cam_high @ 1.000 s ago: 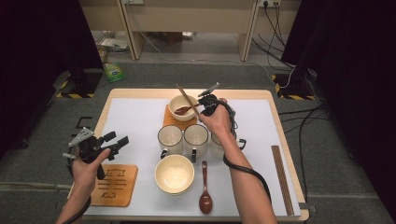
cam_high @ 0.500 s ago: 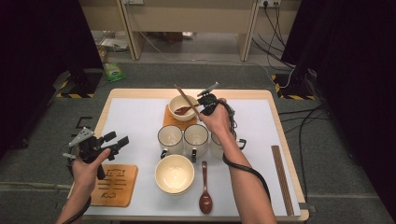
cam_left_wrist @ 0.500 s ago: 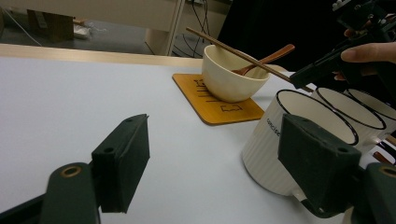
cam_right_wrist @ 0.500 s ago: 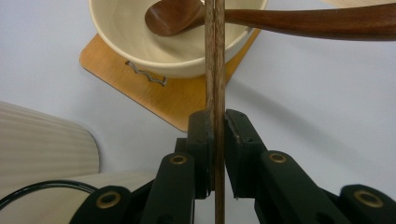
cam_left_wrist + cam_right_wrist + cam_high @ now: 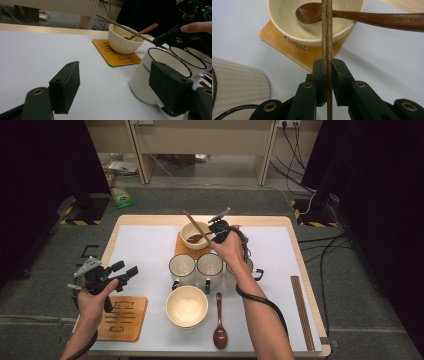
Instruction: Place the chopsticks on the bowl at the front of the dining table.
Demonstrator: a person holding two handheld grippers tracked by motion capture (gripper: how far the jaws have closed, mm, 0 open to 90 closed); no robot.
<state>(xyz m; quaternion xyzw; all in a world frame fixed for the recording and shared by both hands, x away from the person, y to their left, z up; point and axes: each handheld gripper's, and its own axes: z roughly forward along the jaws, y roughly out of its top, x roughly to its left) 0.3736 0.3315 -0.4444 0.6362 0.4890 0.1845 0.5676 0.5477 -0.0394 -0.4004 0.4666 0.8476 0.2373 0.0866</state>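
Chopsticks (image 5: 327,32) sit clamped between the jaws of your right gripper (image 5: 327,75), slanting over the bowl (image 5: 287,22) on the far coaster (image 5: 307,56); their lower end runs out of the right gripper view. A spoon (image 5: 372,18) rests in that bowl, its handle cut off at the edge. Your left gripper (image 5: 112,272) hangs wide and empty over the counter (image 5: 145,250) by the near coaster (image 5: 122,320). Mugs (image 5: 160,72) partly hide behind its right jaw.
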